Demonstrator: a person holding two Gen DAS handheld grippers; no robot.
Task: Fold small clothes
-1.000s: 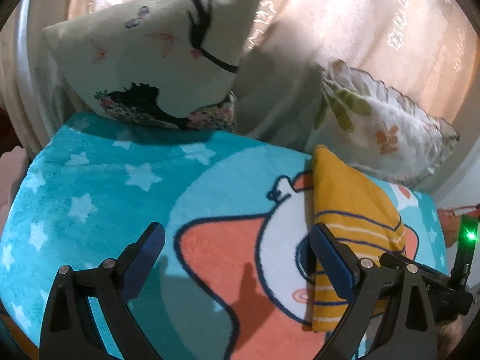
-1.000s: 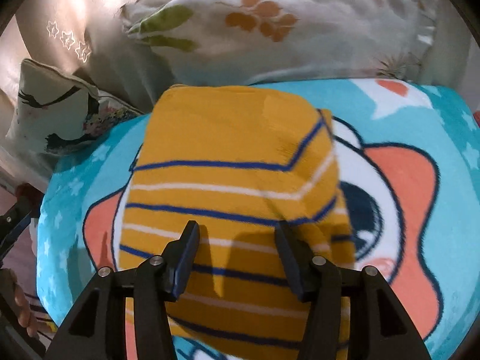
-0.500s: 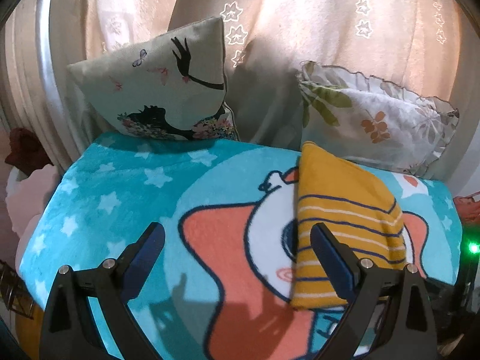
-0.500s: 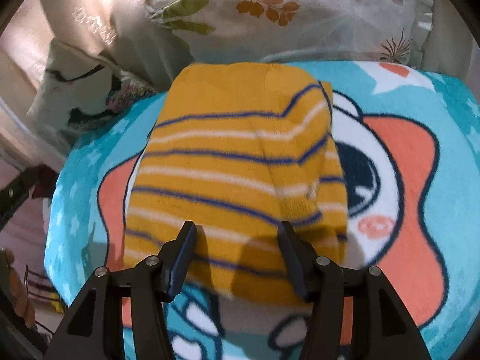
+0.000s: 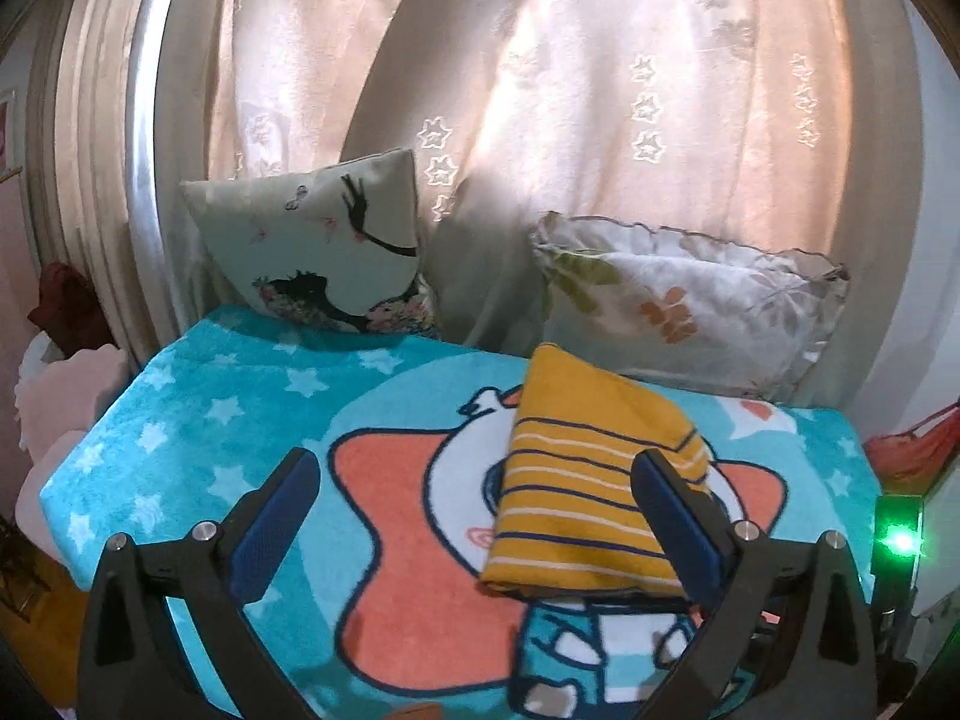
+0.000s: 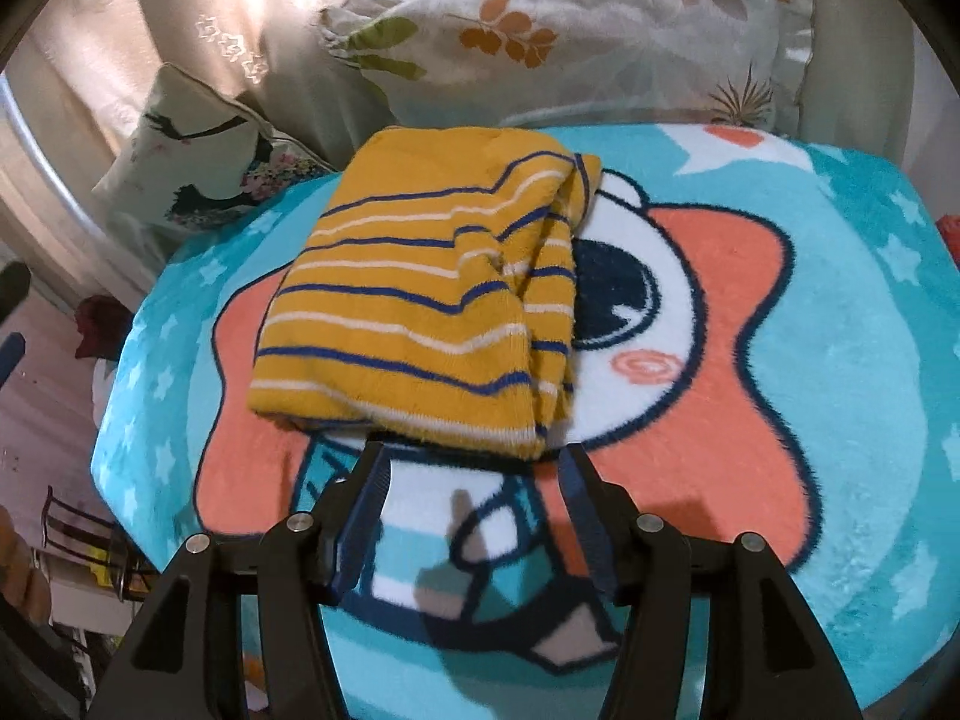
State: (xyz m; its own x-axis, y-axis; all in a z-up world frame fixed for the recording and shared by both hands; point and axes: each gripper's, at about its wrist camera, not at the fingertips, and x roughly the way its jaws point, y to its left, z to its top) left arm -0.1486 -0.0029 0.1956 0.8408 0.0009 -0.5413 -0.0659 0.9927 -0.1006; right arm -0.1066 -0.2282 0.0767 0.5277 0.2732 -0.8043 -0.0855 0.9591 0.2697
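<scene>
Curtains (image 5: 600,120) back a bed spread with a turquoise cartoon blanket (image 6: 840,330); two pillows, one floral (image 6: 570,30), one with a figure print (image 5: 324,258), lean behind it. Folded yellow striped garment (image 6: 414,312) lies mid-blanket, long axis running away from the fingers, near edge just ahead of the right gripper (image 6: 474,474), jaws parted and empty. Left gripper (image 5: 474,492), wide open, sits leftward, holding nothing. Nothing obstructs approach.
</scene>
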